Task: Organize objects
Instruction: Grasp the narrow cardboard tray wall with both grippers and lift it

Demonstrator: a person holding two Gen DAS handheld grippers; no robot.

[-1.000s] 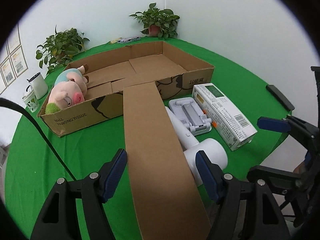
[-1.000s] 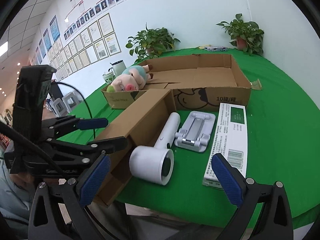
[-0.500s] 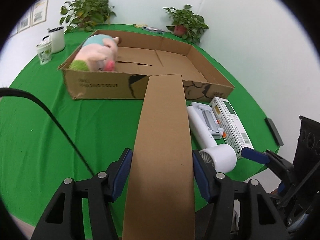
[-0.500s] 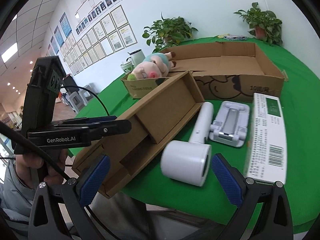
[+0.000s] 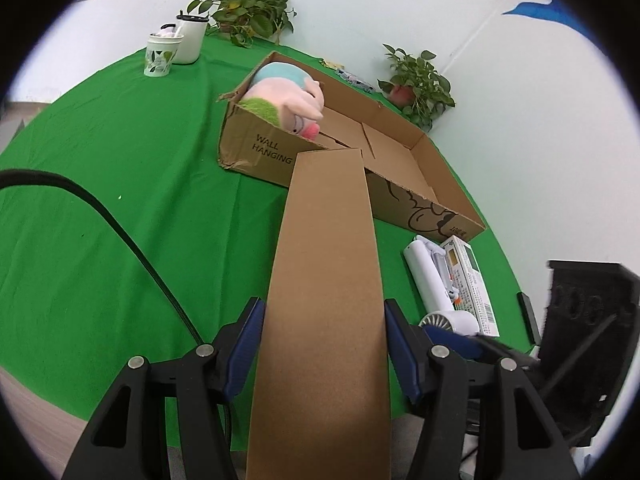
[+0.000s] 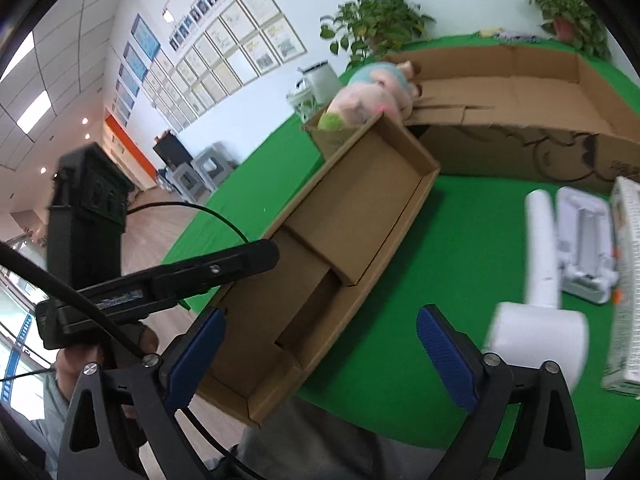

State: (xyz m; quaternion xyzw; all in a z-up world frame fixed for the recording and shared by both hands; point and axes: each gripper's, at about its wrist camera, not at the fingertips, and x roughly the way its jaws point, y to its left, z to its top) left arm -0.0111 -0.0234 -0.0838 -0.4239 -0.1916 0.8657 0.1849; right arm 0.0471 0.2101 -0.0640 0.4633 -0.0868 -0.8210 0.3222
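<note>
Two grippers: both in play over the round table (image 5: 120,168) with its green cloth.
Left gripper (image 5: 324,344): its blue pads (image 5: 248,344) press on either side of a long narrow cardboard box (image 5: 328,280), clamping it; the jaws narrowed onto it a moment ago and the box is squarely between them.
Narrow box: seen from the right wrist camera it is an open shallow tray (image 6: 340,240) with a folded insert inside, held off the near edge of the table, its far end reaching toward the big carton.
Right gripper (image 6: 320,348): jaws apart and touching nothing; they have just been closing a little, with the near corner of the narrow box and bare green cloth between them.
Large cardboard carton (image 5: 400,160): open-topped, lying on the cloth beyond the narrow box, printed "WALL HANGING" on its side.
Plush pig (image 5: 288,100): lying in the left end of the carton, head over the rim.
White hair dryer (image 6: 540,312): on the cloth to the right of the narrow box, barrel nearest the table edge.
White folding stand (image 6: 584,248): just beside the dryer handle.
White and green carton (image 5: 472,284): flat, just right of the stand.
Person: a hand (image 6: 80,360) holds the left gripper's handle.
Far side: two cups (image 5: 176,44) and potted plants (image 5: 248,12).
</note>
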